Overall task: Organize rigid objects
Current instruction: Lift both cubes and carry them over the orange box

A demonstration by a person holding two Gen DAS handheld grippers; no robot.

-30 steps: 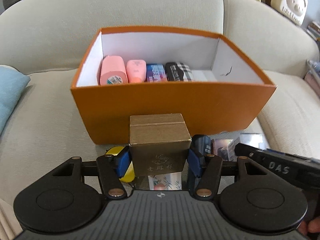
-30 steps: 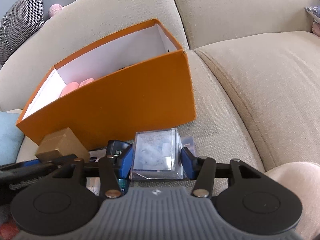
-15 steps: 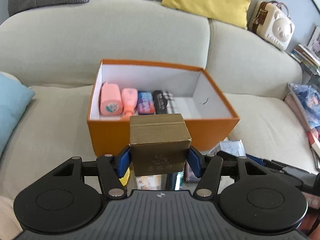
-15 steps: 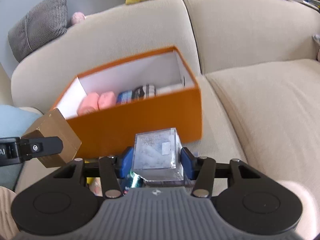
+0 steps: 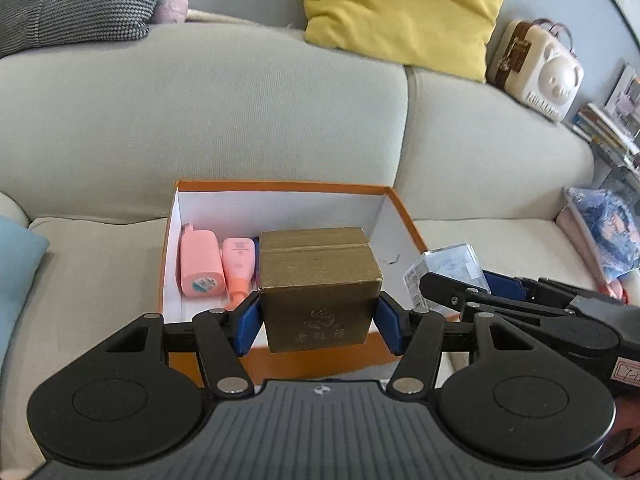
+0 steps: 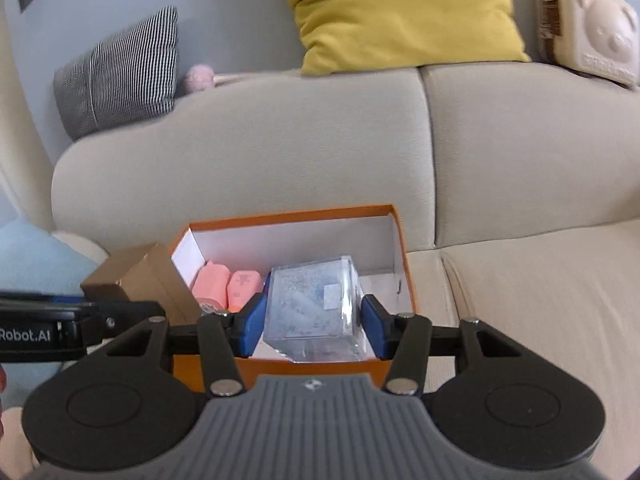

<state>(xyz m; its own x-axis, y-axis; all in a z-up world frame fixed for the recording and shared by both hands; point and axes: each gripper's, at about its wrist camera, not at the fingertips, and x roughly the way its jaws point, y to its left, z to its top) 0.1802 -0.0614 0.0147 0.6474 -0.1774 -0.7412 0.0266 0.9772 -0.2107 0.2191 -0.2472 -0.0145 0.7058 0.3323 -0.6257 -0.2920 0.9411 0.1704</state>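
- Beige sofa [image 5: 280, 120] fills the background, with a grey knit cushion [image 5: 72, 4] on top of its backrest at the left, a yellow cushion [image 5: 400, 12] in the middle and a cream bear-faced case [image 5: 536, 68] at the right.
- On the seat stands an open orange box [image 5: 404, 216] with white inner walls; a pink bottle [image 5: 199, 260] and a smaller pink tube [image 5: 239, 268] lie along its left side.
- Left gripper [image 5: 318, 322] is clamped on a gold cardboard box [image 5: 316, 280], blue pads pressed flat to its two side faces. This box hangs over the near wall of the orange box, in line with the middle of the interior.
- Right gripper [image 6: 312, 328] is clamped on a clear plastic cube [image 6: 314, 304], held slightly tilted, over the near wall and facing the bare white floor in the right half.
- Both loads lie straight ahead of their grippers, and the orange box sits ahead and below each one.
- The two grippers hang side by side, near but apart; the free space is on the right, so the right hand looks closer to an open spot, while the gold box faces the occupied left-middle part.
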